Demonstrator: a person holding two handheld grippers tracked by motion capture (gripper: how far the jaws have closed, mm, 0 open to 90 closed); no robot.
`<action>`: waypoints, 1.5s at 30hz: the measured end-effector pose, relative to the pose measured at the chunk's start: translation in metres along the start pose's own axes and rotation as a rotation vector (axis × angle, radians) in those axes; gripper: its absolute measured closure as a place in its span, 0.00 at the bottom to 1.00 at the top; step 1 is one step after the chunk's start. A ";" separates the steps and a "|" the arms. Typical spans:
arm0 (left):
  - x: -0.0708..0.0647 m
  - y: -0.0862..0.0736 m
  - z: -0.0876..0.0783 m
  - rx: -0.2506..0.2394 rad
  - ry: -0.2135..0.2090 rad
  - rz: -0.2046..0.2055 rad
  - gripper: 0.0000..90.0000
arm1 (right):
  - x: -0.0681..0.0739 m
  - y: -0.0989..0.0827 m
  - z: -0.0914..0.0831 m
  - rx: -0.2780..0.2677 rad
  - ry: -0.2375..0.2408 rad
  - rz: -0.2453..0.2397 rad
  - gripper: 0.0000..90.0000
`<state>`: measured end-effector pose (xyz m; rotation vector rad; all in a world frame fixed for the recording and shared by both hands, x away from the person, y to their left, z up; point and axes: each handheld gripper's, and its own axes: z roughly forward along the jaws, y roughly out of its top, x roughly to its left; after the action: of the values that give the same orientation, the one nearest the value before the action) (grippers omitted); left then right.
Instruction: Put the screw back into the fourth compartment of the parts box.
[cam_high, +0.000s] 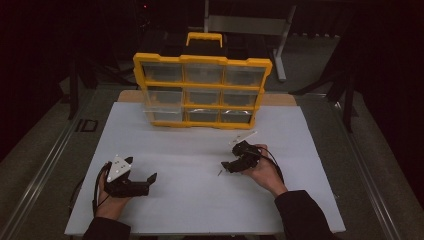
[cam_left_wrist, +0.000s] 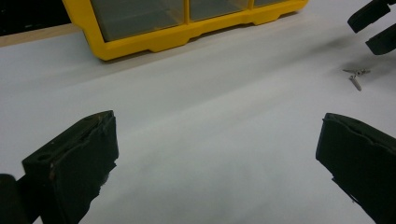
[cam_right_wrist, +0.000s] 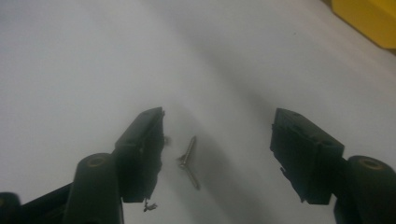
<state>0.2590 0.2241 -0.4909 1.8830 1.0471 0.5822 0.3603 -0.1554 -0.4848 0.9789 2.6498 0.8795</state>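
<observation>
Two small metal screws lie touching each other on the white board. My right gripper is open just above the board, and the screws lie between its jaws, nearer the left one. In the high view the right gripper is right of centre with the screws at its tips. My left gripper rests at the front left, open wide with nothing in it. From the left gripper view the screws lie far off at the right.
A yellow compartment case with clear lids stands upright at the back of the board, handle on top; its lower edge and a corner show in the gripper views. Dark floor and metal stands surround the table.
</observation>
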 end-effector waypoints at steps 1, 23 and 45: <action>0.000 0.000 0.000 0.000 0.000 0.000 0.00 | 0.000 0.000 0.000 0.000 0.000 0.000 0.40; 0.000 0.000 0.001 0.006 -0.001 0.003 0.00 | 0.007 -0.003 0.023 0.134 -0.004 0.007 0.87; 0.000 -0.001 0.001 0.008 0.001 0.000 0.00 | 0.011 0.000 0.021 0.147 -0.012 -0.009 0.98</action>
<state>0.2597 0.2237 -0.4920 1.8900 1.0512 0.5796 0.3593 -0.1384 -0.5015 1.0003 2.7387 0.6832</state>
